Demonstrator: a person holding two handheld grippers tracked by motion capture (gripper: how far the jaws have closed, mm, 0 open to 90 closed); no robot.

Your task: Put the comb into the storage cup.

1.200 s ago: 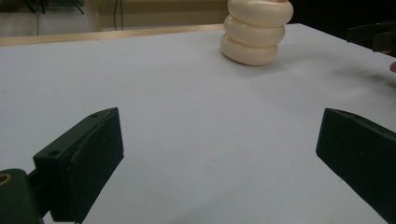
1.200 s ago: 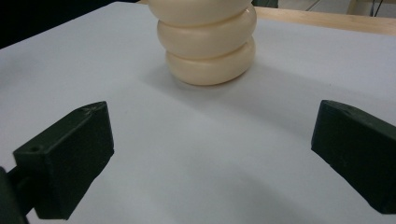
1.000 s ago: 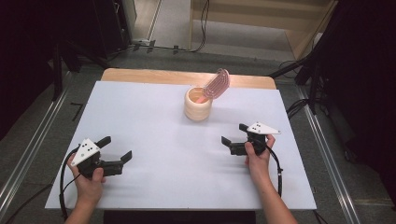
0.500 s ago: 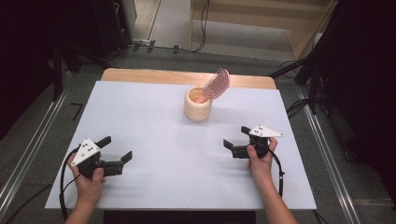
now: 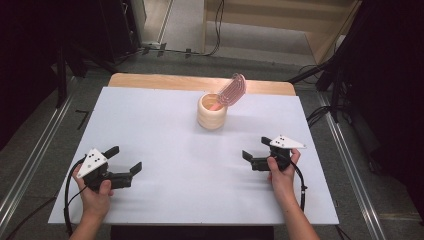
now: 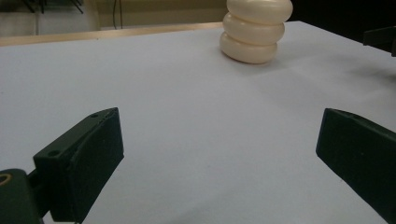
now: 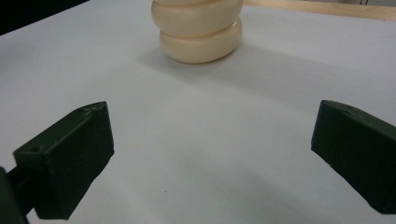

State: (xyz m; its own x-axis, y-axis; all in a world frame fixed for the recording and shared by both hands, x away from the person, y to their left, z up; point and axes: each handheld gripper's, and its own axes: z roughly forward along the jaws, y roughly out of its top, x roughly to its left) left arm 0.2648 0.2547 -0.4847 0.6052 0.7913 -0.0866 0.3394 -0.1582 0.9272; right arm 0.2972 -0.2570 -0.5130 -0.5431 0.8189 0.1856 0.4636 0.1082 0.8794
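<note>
On the white table (image 5: 165,125), seen from the high view, the left gripper (image 5: 126,161) lies at about eight o'clock, held in the person's left hand (image 5: 92,189), its jaws spread wide with nothing between them and aimed toward three o'clock, a grey three-cornered plate on top and a black cable looping down beside the wrist. In the left gripper view those jaws stand far apart over bare white surface, with the cream pot (image 6: 254,30) well ahead at about one o'clock. No brand, label or writing can be read on anything here. Near the table's twelve o'clock edge, a little right of centre, stands that cream pot (image 5: 212,111), a ribbed holder of three stacked rings, upright, with a pink brush (image 5: 230,92) in it; the brush's long axis leans toward one o'clock, ridged head up and out over the rim. Nothing lies between the pot and either gripper. At about four o'clock the right gripper (image 5: 255,149) sits in the right hand (image 5: 282,172), jaws likewise wide and empty, pointing toward nine o'clock. In the right gripper view the pot (image 7: 198,30) stands ahead at twelve o'clock. A wooden strip (image 5: 150,81) borders the far edge.
</note>
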